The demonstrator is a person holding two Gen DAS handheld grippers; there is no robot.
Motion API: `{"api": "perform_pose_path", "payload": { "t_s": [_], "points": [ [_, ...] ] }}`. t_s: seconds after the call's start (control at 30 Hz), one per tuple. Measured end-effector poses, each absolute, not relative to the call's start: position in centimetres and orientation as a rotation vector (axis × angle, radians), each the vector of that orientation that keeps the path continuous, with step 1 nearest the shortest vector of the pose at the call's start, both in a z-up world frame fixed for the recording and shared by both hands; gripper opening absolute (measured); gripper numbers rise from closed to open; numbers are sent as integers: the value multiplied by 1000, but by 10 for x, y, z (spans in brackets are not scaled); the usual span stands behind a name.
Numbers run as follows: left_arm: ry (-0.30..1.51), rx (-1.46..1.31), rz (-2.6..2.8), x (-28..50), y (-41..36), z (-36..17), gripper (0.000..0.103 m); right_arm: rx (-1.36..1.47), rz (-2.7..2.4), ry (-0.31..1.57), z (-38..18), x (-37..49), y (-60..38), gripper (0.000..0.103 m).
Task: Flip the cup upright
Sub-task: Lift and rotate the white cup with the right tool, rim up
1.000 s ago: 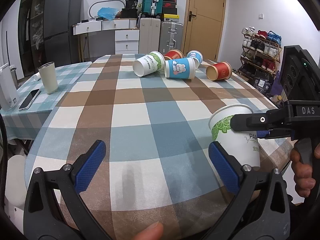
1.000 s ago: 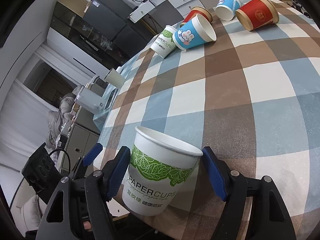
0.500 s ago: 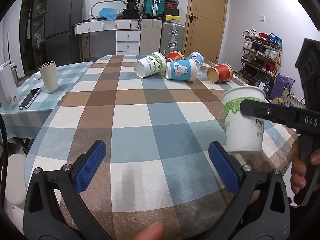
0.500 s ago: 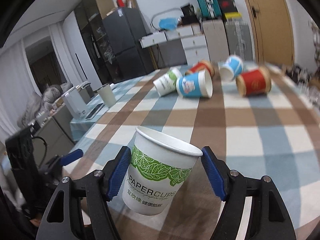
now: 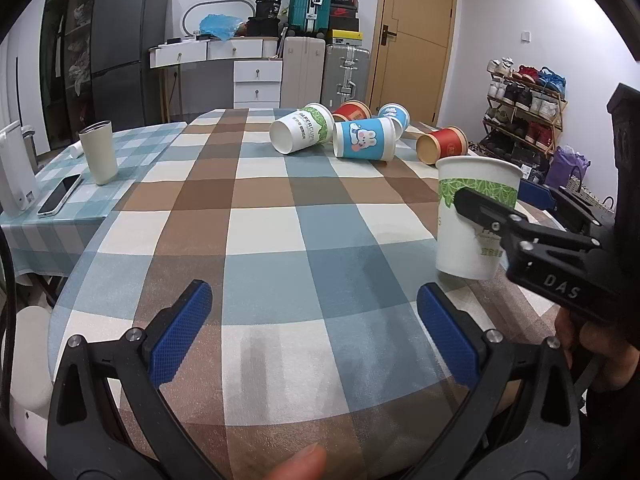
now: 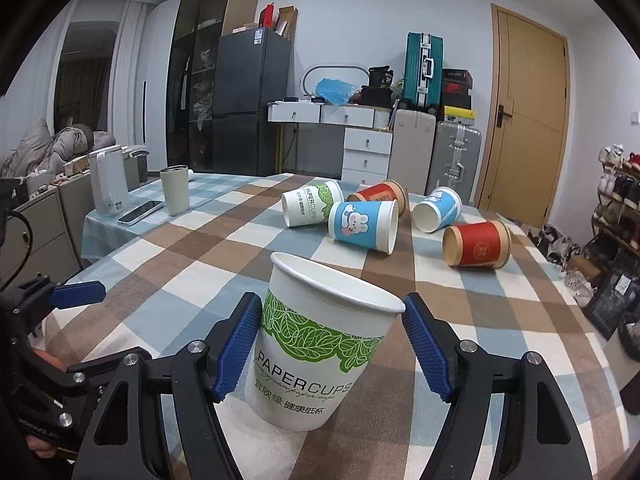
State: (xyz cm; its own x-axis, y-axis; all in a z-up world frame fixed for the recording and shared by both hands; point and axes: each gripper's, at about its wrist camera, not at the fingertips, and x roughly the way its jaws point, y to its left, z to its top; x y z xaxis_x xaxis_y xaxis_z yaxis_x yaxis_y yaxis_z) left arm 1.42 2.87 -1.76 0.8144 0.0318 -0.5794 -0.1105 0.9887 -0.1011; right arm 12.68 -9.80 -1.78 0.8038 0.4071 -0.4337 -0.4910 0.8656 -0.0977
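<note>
My right gripper (image 6: 330,344) is shut on a white paper cup with a green leaf band (image 6: 320,354). The cup is nearly upright, mouth up, just above the checked table's right front part; it also shows in the left wrist view (image 5: 472,216), where the right gripper (image 5: 500,208) comes in from the right. My left gripper (image 5: 312,332) is open and empty over the table's front edge. Several cups lie on their sides at the far end: a white leaf cup (image 5: 302,128), a blue rabbit cup (image 5: 364,138), a red cup (image 5: 442,144).
A beige tumbler (image 5: 98,152), a phone (image 5: 60,194) and a white kettle (image 5: 14,172) stand on the side table to the left. The checked table (image 5: 280,240) has its rounded front edge near me. A shoe rack (image 5: 524,112) is at the right.
My right gripper has swung the leaf cup from tilted to nearly upright and carried it inward over the table. The left gripper has stayed still and open.
</note>
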Motion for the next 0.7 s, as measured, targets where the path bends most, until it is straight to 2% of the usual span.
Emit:
{"api": "perform_pose_path", "payload": {
  "t_s": [0.57, 0.6, 0.7],
  "points": [
    [611, -136, 81, 14, 31, -18, 102, -293, 490, 430, -23, 119, -86, 74],
    [611, -137, 81, 14, 32, -18, 102, -291, 499, 437, -25, 119, -87, 68],
    [611, -134, 84, 14, 32, -19, 102, -296, 512, 428, -27, 115, -90, 68]
  ]
}}
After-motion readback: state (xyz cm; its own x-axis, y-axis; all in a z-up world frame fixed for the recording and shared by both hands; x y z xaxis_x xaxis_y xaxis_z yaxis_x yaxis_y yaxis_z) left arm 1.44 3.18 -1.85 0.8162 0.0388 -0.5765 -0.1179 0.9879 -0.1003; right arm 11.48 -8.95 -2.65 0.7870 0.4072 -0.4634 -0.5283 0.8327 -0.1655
